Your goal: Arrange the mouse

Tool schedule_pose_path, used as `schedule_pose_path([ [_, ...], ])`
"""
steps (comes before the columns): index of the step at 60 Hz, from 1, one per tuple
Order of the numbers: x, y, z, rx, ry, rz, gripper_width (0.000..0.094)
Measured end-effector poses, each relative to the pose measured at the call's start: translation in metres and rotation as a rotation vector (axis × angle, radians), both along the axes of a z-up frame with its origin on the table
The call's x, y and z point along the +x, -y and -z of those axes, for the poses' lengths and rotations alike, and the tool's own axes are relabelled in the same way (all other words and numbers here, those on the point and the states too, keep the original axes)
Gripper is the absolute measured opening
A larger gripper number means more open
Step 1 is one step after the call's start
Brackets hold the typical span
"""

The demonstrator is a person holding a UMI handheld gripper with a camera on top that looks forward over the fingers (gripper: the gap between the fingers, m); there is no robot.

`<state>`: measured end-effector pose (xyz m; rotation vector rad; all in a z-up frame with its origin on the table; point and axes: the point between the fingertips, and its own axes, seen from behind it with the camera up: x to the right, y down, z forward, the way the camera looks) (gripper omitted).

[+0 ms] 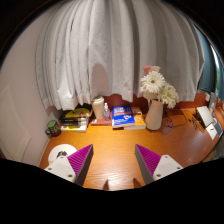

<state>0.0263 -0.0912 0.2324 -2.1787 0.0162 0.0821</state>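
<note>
My gripper [112,162] is open and empty, held above the bare orange-brown wooden desk [115,145]. Its two fingers with purple pads [82,158] stand wide apart, with only desk surface between them. No mouse is plainly visible. A round white object [62,153] lies on the desk just left of the left finger; I cannot tell what it is.
A white vase of pale flowers [155,100] stands beyond the right finger. A blue book [123,116] and stacked books [76,119] line the back under white curtains [105,50]. A dark cup [53,128] sits back left. Items [207,117] crowd the right end.
</note>
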Motion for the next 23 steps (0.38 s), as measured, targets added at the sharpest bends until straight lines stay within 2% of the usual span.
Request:
schedule_pose_path([
  [23,-0.0063,0.0064,0.0099,-0.028,0.014,-0.022,0.0839],
])
